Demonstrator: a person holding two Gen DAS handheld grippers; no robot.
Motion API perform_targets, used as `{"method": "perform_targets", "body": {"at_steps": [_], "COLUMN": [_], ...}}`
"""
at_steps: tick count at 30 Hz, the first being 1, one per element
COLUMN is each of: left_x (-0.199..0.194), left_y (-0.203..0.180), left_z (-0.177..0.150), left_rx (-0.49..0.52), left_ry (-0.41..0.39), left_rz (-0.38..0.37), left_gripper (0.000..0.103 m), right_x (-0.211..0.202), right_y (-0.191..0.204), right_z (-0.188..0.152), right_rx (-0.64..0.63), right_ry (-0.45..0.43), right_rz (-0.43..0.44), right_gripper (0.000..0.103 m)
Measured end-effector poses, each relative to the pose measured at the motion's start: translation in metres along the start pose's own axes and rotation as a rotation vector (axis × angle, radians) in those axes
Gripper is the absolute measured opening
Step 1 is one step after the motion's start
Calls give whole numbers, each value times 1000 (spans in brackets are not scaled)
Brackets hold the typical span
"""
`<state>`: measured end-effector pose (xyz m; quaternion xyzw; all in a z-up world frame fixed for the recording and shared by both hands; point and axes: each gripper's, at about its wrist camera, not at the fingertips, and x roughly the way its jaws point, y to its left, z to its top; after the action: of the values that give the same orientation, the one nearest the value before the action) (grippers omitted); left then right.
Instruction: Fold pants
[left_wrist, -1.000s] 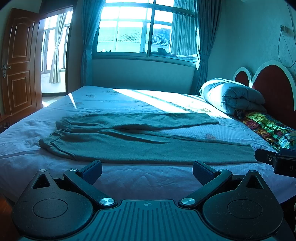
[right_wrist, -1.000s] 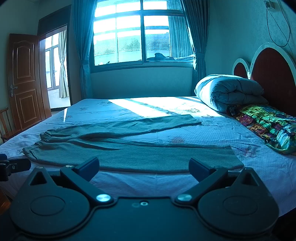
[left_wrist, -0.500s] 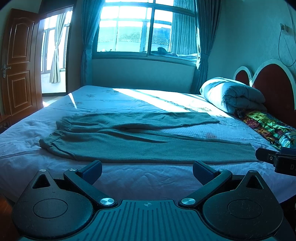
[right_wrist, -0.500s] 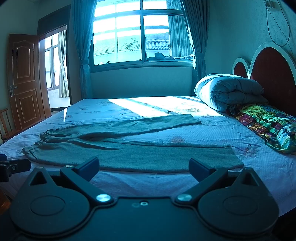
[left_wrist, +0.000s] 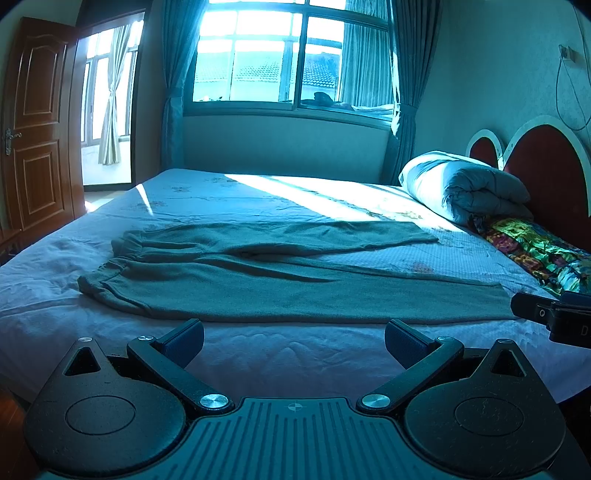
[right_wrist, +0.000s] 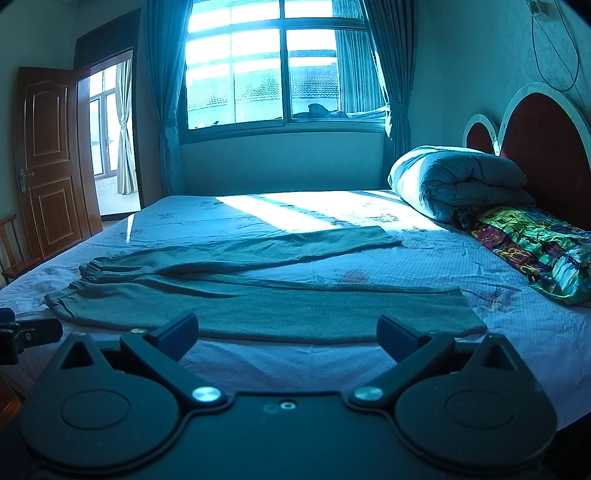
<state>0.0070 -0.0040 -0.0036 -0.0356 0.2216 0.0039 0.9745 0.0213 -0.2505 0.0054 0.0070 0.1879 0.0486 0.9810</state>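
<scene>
Right, both grippers hang at the near edge of the bed (left_wrist: 258, 354), and the pants (left_wrist: 288, 291) lie flat on the sheet just ahead of them, spread out and not yet folded. What matters is how they lie: their long axis runs side to side across both views, waistband (left_wrist: 107, 269) off to the left, leg ends to the right. The legs fan apart, the near leg (right_wrist: 295, 314) running along the bed edge and the far leg (right_wrist: 280, 247) angling away toward the sunlit patch and the rolled quilt (right_wrist: 458, 181). The left gripper (left_wrist: 294, 338) has its fingers spread wide with nothing between them, and it sits nearer the waistband end. The right gripper (right_wrist: 287, 330) is just as wide open and empty, and it faces more of the near leg's hem (right_wrist: 469, 314). Neither touches the cloth; a strip of bare sheet lies between fingertips and fabric. To my eye the first fold should bring one leg onto the other, so the left takes the waist side and the right takes the hem side, both reaching straight ahead.
</scene>
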Motion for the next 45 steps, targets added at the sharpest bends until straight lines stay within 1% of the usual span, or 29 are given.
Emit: {"method": "perform_targets", "body": {"at_steps": [22, 25, 28, 29, 31, 34, 37, 39, 42, 45], "left_x": [0, 1, 5, 10, 18, 34, 52, 63, 83, 107], "left_y": [-1, -1, 3, 6, 15, 32, 44, 51, 66, 91], "left_z": [-1, 1, 8, 13, 24, 39, 51, 58, 68, 78], "left_rx": [2, 9, 54, 77, 81, 54, 61, 67, 58, 40], "left_ry": [4, 5, -8, -13, -29, -25, -26, -24, -6, 14], "left_rz": [-1, 2, 15, 35, 65, 81, 100, 110, 146, 178], "left_gripper": [103, 103, 103, 103, 103, 103, 103, 103, 103, 103], "right_x": [1, 2, 7, 10, 21, 39, 59, 71, 89, 111], "right_y": [-1, -1, 3, 4, 5, 11, 18, 23, 29, 37], "right_z": [0, 1, 15, 21, 30, 40, 51, 58, 68, 76], "right_rx": [3, 7, -31, -36, -29, -52, -71, -78, -79, -84], "right_ry": [4, 6, -41, -57, -55, -55, -49, -46, -42, -28], "right_rz": [0, 11, 12, 16, 40, 56, 79, 94, 135, 155], "right_gripper": [97, 97, 97, 97, 97, 97, 97, 97, 97, 97]}}
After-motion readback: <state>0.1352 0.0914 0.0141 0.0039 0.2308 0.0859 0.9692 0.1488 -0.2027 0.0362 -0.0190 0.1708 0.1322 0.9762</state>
